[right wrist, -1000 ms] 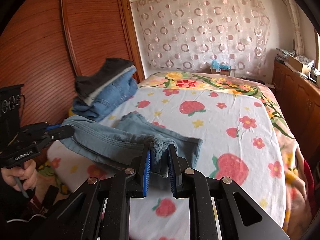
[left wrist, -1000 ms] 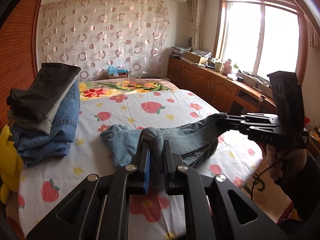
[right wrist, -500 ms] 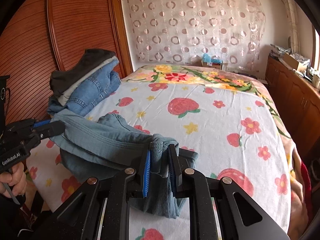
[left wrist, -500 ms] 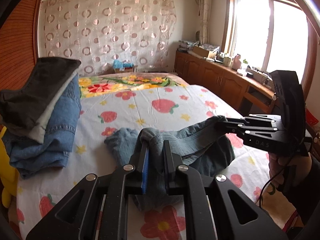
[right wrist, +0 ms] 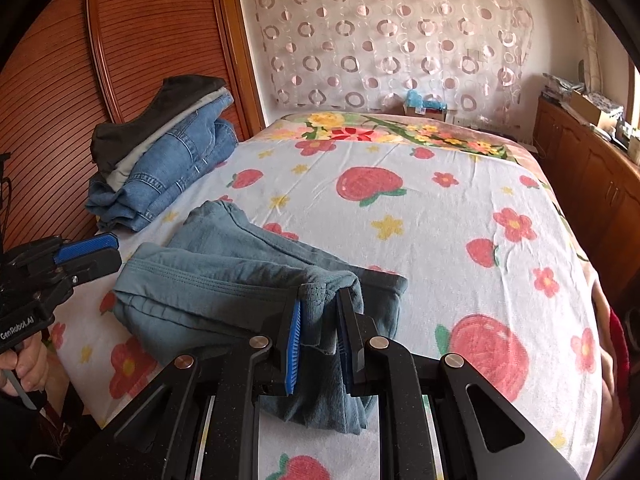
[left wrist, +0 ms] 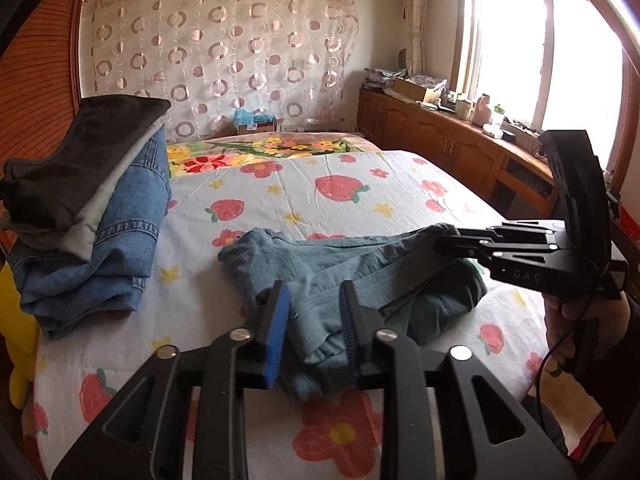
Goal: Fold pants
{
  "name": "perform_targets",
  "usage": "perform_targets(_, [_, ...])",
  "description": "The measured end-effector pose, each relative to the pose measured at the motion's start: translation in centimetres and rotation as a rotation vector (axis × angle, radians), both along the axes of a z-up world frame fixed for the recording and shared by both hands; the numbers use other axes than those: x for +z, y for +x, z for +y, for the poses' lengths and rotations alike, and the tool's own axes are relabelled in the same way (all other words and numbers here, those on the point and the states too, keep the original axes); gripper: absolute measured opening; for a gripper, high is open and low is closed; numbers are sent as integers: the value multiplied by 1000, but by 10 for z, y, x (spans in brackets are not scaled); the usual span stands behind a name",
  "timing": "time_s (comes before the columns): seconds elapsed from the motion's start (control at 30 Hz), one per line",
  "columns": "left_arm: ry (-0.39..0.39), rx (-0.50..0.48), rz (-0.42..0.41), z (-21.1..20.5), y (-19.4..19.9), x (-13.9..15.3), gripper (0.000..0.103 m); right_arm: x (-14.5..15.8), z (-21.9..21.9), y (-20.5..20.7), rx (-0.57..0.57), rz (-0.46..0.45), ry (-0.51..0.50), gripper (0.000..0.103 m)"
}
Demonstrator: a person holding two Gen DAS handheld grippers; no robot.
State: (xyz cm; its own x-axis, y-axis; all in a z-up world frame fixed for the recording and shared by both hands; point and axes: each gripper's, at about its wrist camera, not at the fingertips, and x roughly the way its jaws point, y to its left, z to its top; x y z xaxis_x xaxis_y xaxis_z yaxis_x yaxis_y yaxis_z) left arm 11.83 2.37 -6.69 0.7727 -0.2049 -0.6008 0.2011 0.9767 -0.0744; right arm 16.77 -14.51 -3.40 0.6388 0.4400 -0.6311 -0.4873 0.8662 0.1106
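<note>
Grey-blue pants (left wrist: 360, 264) lie folded over near the front edge of the bed (left wrist: 360, 184). My left gripper (left wrist: 313, 290) is low over their near left corner. Its jaws are opening, and the waistband fold lies loose between the blue pads without being pressed. From the right wrist view, the left gripper (right wrist: 114, 248) sits just off the left edge of the pants (right wrist: 224, 276). My right gripper (right wrist: 320, 294) is shut on a bunched fold at the pants' right end, and it also shows in the left wrist view (left wrist: 444, 240).
A stack of folded jeans and dark pants (left wrist: 100, 216) (right wrist: 168, 148) sits at the bed's left side by the wooden wardrobe (right wrist: 140, 40). Wooden cabinets (left wrist: 440, 148) run under the window on the right. The strawberry sheet (right wrist: 440, 220) stretches beyond the pants.
Both grippers came down and forward, laying the pants onto the sheet. The left jaws, shut on the cloth before, have parted. The right jaws stay shut on the fold.
</note>
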Motion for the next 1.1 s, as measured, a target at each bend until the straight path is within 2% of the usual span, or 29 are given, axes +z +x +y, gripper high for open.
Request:
perform_targets(0.1, [-5,-6,11,2,-1,-5,47,0,-2,-1,0,2,-1,16])
perform_targets(0.23, [-20,-44,81,2,2,-20,54,-1,-2,0,-4,8,0,16])
perform_targets(0.37, [-13,-49,122,1,2,-32,54,1,-4,-3,0,1,2,17])
perform_targets(0.4, [-8,-41,120,2,1,-34,54,2,-4,-4,3,-1,3,17])
perform_targets(0.47, [0,-26,120,3,0,-34,54,4,-6,-6,-1,-8,-4,24])
perform_targets(0.7, [-15,-4,106,17,-12,-31,54,6,-21,-20,-10,-15,-32,25])
perform_targets(0.83, [-14,28,113,29,-10,-33,54,6,-32,-28,-1,-13,-31,31])
perform_targets(1.1, [-3,33,138,32,8,-40,54,-7,-24,-23,82,48,-64,33])
